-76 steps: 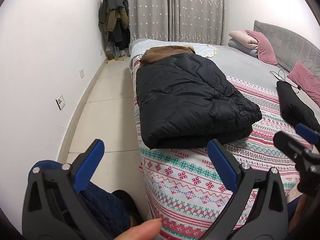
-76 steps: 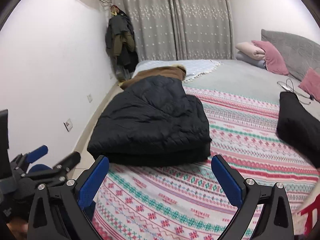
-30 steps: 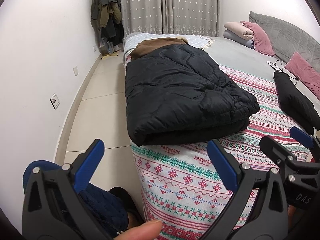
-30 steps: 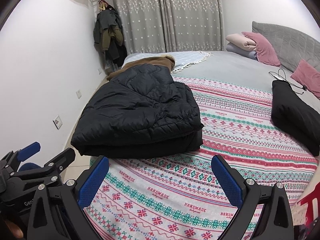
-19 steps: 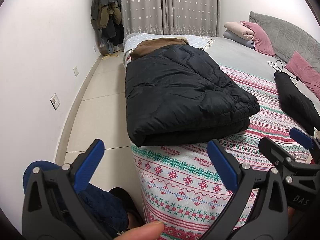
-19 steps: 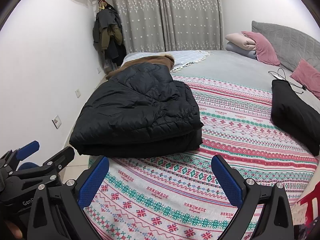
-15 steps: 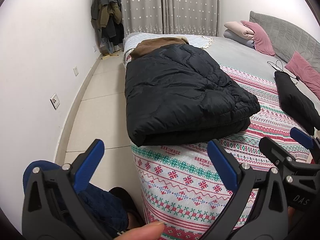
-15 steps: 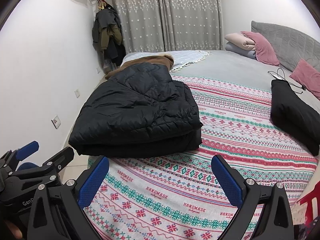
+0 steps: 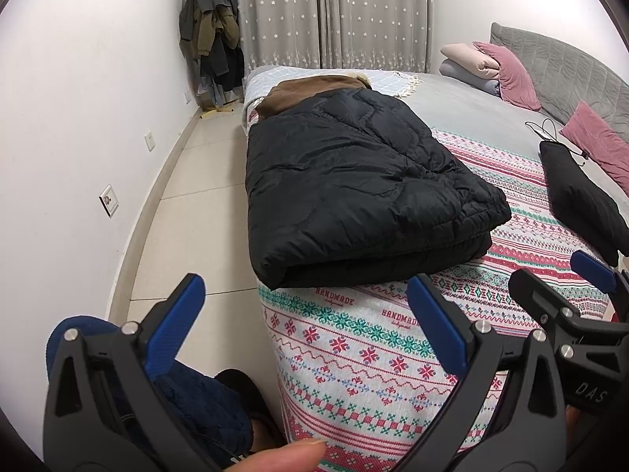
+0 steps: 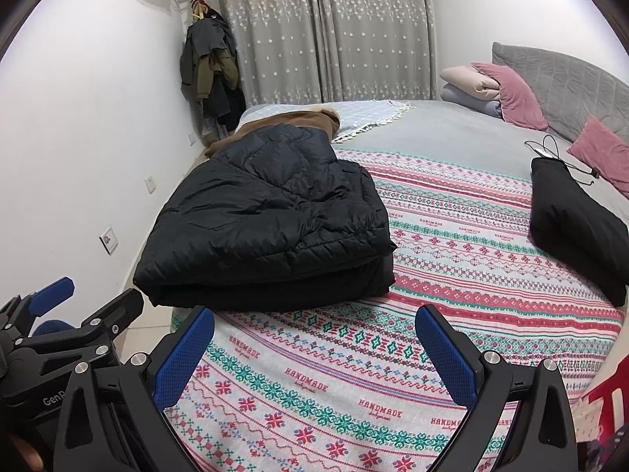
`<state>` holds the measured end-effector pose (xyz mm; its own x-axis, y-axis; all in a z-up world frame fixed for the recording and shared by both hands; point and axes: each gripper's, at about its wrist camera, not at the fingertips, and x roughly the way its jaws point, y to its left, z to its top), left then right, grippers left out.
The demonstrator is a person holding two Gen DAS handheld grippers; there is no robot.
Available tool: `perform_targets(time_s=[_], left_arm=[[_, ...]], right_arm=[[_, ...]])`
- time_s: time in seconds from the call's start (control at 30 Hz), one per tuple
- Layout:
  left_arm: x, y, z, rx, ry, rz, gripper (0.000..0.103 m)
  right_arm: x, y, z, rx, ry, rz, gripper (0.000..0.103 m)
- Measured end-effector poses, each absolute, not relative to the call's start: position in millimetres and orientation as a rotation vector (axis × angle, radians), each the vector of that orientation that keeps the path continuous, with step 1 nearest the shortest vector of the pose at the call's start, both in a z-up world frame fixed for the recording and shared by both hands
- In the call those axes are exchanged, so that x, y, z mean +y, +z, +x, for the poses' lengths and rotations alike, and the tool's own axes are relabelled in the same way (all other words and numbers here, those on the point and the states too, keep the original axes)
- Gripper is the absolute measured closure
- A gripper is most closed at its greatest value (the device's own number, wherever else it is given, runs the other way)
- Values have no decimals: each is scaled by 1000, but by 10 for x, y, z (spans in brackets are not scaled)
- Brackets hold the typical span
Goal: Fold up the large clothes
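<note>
Both cams barely shifted since 2.5 s ago; left gripper (image 9: 306,314) & right gripper (image 10: 314,348) spread wide, empty, black puffer jacket (image 10: 267,216) folded on bed's (image 10: 452,275) near-left edge—fold looks done.

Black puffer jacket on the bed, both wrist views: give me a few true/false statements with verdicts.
1. The black puffer jacket lies folded on the patterned blanket. True.
2. The right gripper is clamped on the jacket. False: it is open, short of the jacket, holding nothing.
3. The left gripper is open and empty. True.
4. A brown garment lies at the jacket's far end. True.
5. The jacket sits in the middle of the bed. False: it lies along the edge nearest the wall.
</note>
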<state>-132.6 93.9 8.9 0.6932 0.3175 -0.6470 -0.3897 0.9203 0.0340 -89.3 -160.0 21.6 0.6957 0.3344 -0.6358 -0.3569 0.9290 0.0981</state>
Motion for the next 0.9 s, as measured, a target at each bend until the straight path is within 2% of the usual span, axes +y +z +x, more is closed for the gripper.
perform_targets(time_s=[0.9], left_arm=[[949, 78, -1321, 711, 393, -115, 1]], right_arm=[[-1589, 219, -893, 705, 378, -28, 0]])
